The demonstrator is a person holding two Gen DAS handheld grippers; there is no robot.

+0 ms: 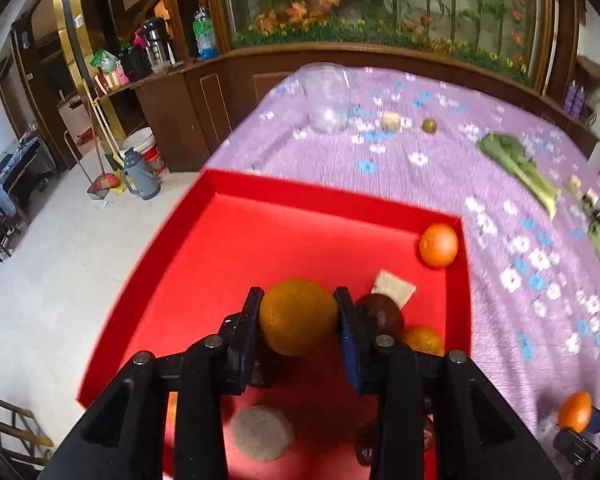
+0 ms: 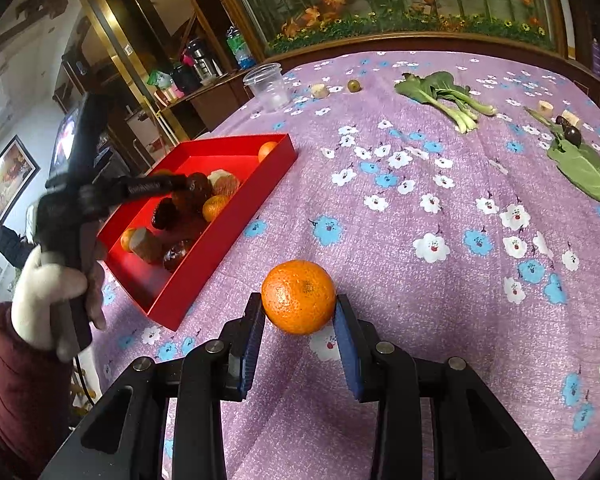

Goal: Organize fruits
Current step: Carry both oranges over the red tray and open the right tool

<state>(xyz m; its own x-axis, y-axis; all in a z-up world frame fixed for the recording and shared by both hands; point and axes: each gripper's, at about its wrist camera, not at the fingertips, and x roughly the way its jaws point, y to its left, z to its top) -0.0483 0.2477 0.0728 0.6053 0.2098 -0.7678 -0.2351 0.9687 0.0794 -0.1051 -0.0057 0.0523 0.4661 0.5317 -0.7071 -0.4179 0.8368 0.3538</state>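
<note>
Left gripper (image 1: 298,306) fingers clamped on one dull orange (image 1: 298,317) above red tray (image 1: 300,196), right gripper (image 2: 299,310) fingers pinching one bright mandarin (image 2: 298,297), two more oranges beyond left fingers.

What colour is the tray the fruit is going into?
Red. The tray shows best in the right wrist view.
</note>
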